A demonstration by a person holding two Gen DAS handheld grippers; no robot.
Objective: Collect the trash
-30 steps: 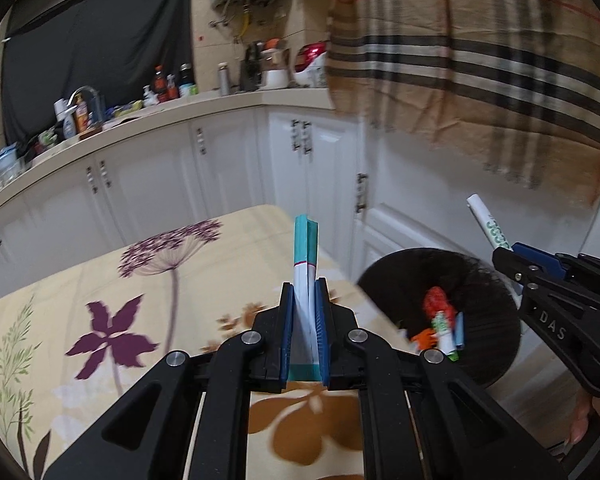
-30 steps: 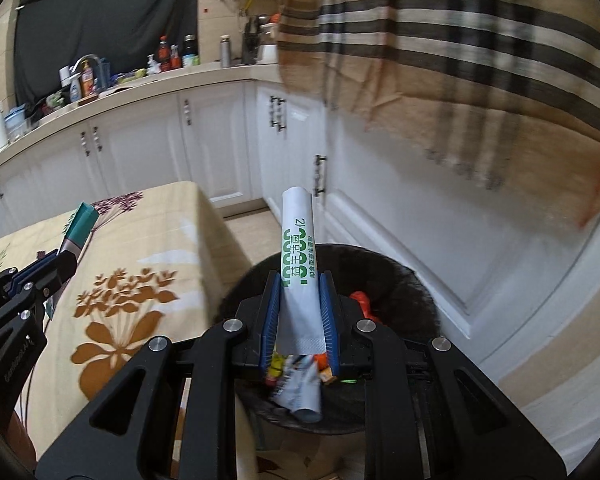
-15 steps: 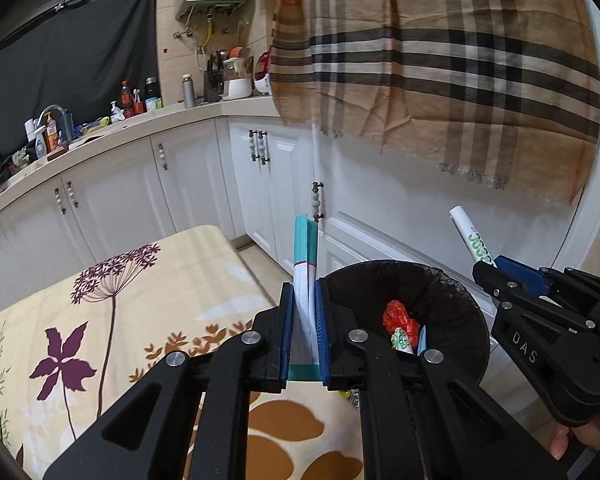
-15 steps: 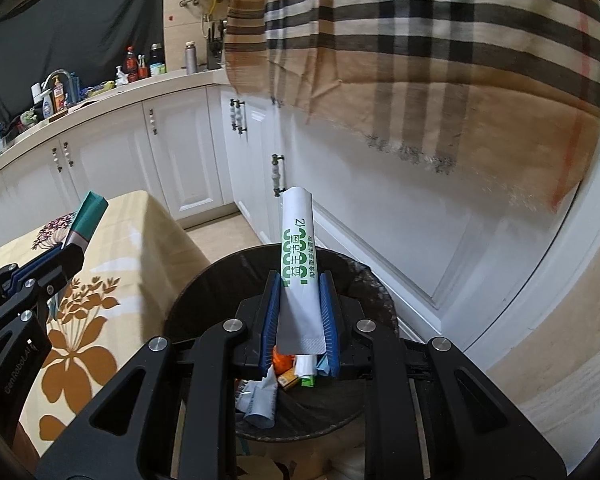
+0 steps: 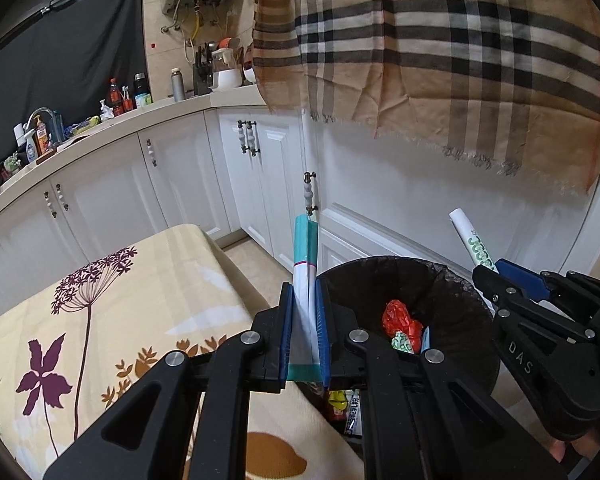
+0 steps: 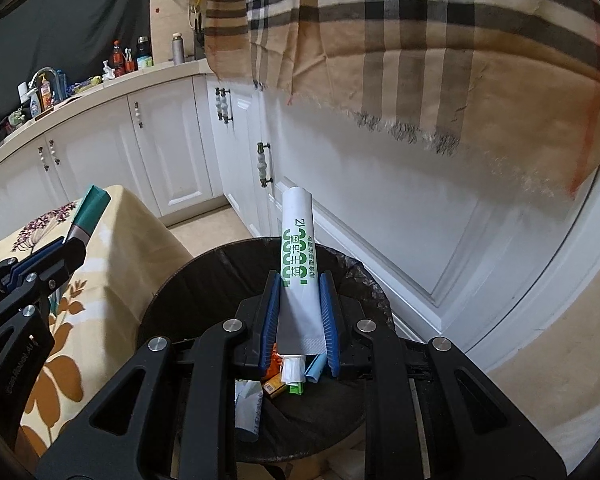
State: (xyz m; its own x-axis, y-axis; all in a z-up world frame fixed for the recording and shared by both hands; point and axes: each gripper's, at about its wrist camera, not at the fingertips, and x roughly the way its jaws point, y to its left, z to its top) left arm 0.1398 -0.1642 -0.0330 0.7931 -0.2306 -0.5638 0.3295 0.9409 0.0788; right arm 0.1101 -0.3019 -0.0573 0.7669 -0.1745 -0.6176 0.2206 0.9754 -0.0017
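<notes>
My left gripper (image 5: 305,290) is shut on a teal and white box (image 5: 306,264) that stands upright between its blue pads, at the table's right edge beside the bin. My right gripper (image 6: 300,280) is shut on a white tube with green print (image 6: 298,256) and holds it over the black-lined trash bin (image 6: 180,280). The bin (image 5: 452,280) holds a red wrapper (image 5: 398,318) and several other scraps. The right gripper (image 5: 486,276) shows at the right in the left wrist view; the left gripper (image 6: 74,248) shows at the left in the right wrist view.
A table with a floral cloth (image 5: 120,300) lies left of the bin. White cabinets (image 5: 180,176) run behind, with a cluttered counter (image 5: 100,116) above. A plaid cloth (image 5: 440,52) hangs over the cabinets at the right. Tiled floor (image 6: 204,228) shows between table and cabinets.
Both grippers have swung right, away from the table and toward the bin. The bin now sits nearer and lower in both views. Both still grip their items.
</notes>
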